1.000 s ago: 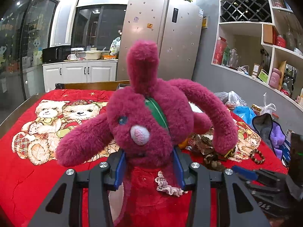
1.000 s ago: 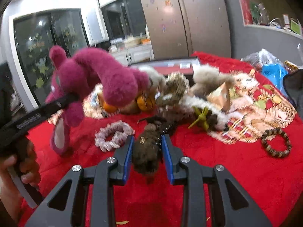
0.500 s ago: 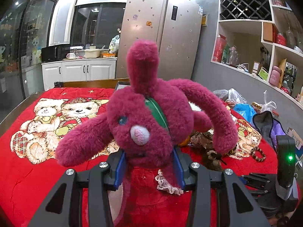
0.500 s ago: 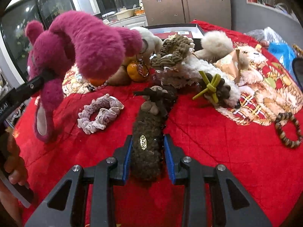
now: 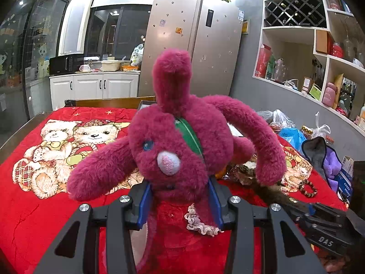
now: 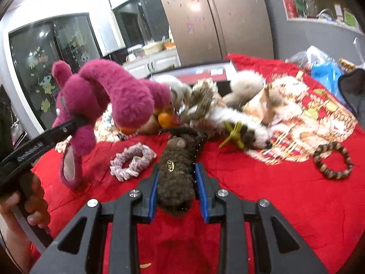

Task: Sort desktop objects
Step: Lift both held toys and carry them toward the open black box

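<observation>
My left gripper (image 5: 180,202) is shut on a magenta plush bear (image 5: 173,137) and holds it above the red tablecloth (image 5: 34,217). The bear also shows at the left of the right wrist view (image 6: 109,105). My right gripper (image 6: 176,182) is shut on a long dark brown furry toy (image 6: 180,166) with a small gold tag; its far end reaches into the pile. In the left wrist view the right gripper (image 5: 319,219) shows at the lower right with the brown toy (image 5: 271,194) in it.
A pile of plush toys and an orange (image 6: 228,111) lies behind the brown toy. A pale scrunchie (image 6: 132,159) lies left of it, a bead bracelet (image 6: 333,159) at the right. Bags and cloths (image 5: 314,146) sit by the wall shelf.
My right gripper, still shut on the brown toy, dipped toward the pile half a second ago and has since lifted back. The left gripper and bear have stayed still.
</observation>
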### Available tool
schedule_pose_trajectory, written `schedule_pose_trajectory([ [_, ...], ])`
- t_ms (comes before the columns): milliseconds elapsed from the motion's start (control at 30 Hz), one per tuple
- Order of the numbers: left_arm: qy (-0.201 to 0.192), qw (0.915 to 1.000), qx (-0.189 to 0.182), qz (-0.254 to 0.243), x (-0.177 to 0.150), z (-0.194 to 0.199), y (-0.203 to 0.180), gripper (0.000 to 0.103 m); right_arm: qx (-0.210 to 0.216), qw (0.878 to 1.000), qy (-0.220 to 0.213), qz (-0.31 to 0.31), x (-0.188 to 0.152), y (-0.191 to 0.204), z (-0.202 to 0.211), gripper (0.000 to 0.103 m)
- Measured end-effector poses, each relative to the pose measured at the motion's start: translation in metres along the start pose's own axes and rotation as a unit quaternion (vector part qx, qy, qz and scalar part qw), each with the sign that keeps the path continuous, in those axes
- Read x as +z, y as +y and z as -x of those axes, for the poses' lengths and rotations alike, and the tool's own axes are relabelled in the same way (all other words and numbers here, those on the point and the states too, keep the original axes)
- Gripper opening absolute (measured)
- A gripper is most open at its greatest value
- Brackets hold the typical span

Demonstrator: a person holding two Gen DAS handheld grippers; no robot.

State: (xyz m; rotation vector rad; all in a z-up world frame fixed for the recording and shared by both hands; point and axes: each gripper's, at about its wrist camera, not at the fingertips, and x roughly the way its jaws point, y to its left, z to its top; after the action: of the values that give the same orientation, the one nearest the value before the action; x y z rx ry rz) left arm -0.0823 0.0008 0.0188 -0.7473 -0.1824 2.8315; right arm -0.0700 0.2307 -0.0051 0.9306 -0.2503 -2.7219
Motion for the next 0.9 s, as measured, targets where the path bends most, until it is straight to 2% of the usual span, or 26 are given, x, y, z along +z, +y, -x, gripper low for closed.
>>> schedule_pose_trajectory([
  [233,-0.010,0.9999,0.002,0.006,0.003,0.005,0.003,0.044,-0.003,0.998,-0.059,0.011,0.004,0.009,0.024,0.030],
  [633,-0.014,0.9997,-0.002,0.019,0.011,0.013,0.008,0.044,0.024,0.995,-0.100,-0.008,0.020,0.013,0.048,0.030],
  [900,-0.008,0.9998,-0.003,0.019,0.025,0.011,0.003,0.044,0.021,0.994,-0.109,0.014,0.060,0.027,0.056,0.030],
])
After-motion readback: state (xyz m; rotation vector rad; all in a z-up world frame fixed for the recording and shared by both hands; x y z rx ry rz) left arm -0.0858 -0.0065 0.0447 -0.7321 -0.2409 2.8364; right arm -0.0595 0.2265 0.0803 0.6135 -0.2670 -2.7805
